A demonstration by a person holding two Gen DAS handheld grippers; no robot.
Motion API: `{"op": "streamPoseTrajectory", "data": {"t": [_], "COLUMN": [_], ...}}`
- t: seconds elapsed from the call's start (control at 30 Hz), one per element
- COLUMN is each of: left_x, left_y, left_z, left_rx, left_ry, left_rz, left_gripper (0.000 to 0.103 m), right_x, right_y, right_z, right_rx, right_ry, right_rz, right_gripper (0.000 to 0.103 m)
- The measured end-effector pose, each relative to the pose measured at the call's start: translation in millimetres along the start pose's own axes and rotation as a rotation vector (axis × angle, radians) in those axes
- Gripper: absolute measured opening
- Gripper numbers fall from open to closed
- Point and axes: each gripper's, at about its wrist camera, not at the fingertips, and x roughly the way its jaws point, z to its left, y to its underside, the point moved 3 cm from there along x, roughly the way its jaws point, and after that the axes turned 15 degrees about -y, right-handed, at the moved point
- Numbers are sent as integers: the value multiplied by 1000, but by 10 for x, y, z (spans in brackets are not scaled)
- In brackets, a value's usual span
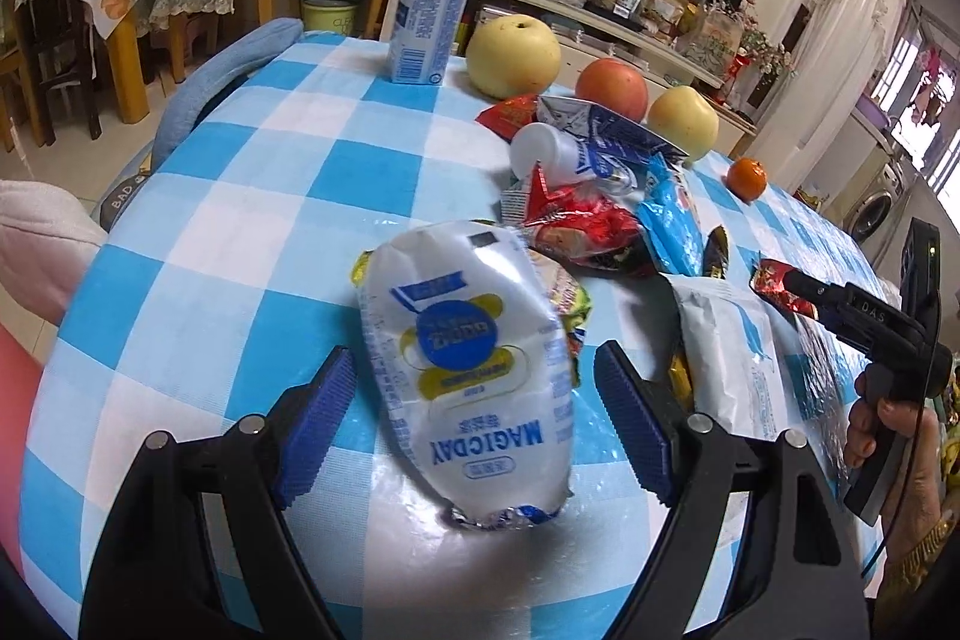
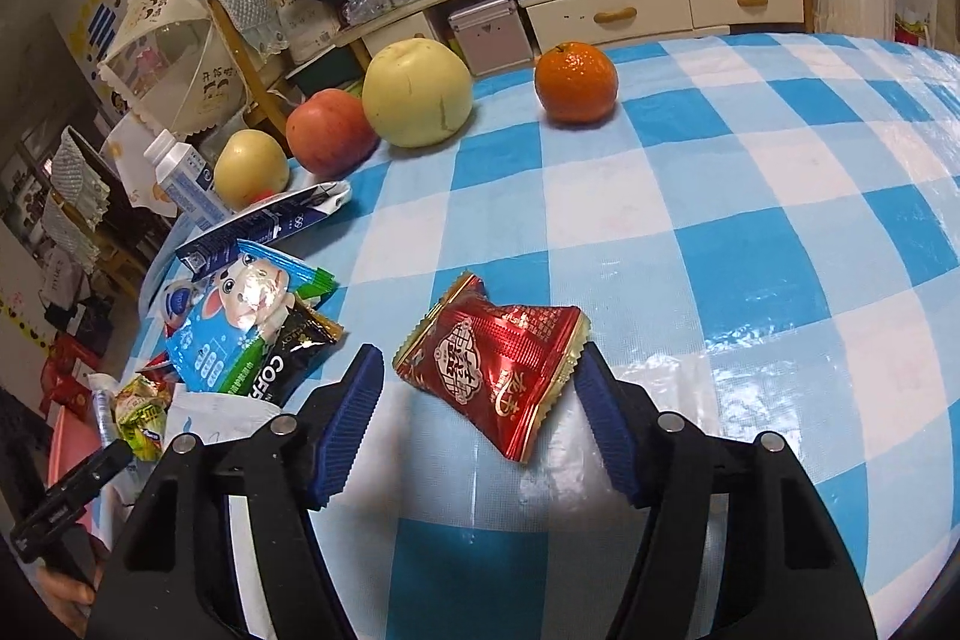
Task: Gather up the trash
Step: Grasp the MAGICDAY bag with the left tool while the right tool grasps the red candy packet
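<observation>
Though ungrasped, red wrapper [image 2: 495, 370] between right gripper [image 2: 480, 418] pads

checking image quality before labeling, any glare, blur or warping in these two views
Left wrist: strong fisheye bends the checked tablecloth; glare whitens the cloth under the white wrapper, whose near end looks soft. Right wrist: same warping, sheen on the cloth by the red wrapper, print sharp; corners black.

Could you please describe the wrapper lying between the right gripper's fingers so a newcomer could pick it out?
On the blue-checked tablecloth, look right of the heap of wrappers, below the orange. There lies the red foil packet, alone between the right gripper's open fingers; gold crimped edges and a patterned emblem distinguish it.
</observation>
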Motion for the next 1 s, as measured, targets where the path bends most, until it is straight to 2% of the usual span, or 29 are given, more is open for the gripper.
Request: {"op": "streamPoseTrajectory", "data": {"t": [0.17,0.27,0.37,0.43,0.5,0.6,0.73,0.9,1.0], "left_x": [47,53,58,66,69,64,61,47,8], "left_y": [-23,-16,-15,-17,-18,-14,-12,-9,-18], "left_z": [145,134,109,109,98,91,102,114,133], "left_rx": [-113,-111,-95,-104,-97,-88,-97,-105,-115], "left_ry": [63,56,33,51,46,40,44,54,59], "left_rz": [37,42,41,47,44,42,47,49,36], "left_gripper": [82,81,69,61,61,60,60,60,60], "right_x": [60,78,113,125,135,139,135,55,13], "right_y": [-23,-31,-43,-51,-60,-68,-62,-91,-84], "right_z": [23,25,40,42,38,32,88,139,189], "right_rx": [-36,-41,-49,-49,-51,-47,-73,-85,-107], "right_ry": [37,46,57,66,83,72,77,57,62], "right_rz": [1,-3,-1,-2,-1,-1,-3,-23,-28], "right_gripper": [67,69,70,68,55,48,42,30,28]}}
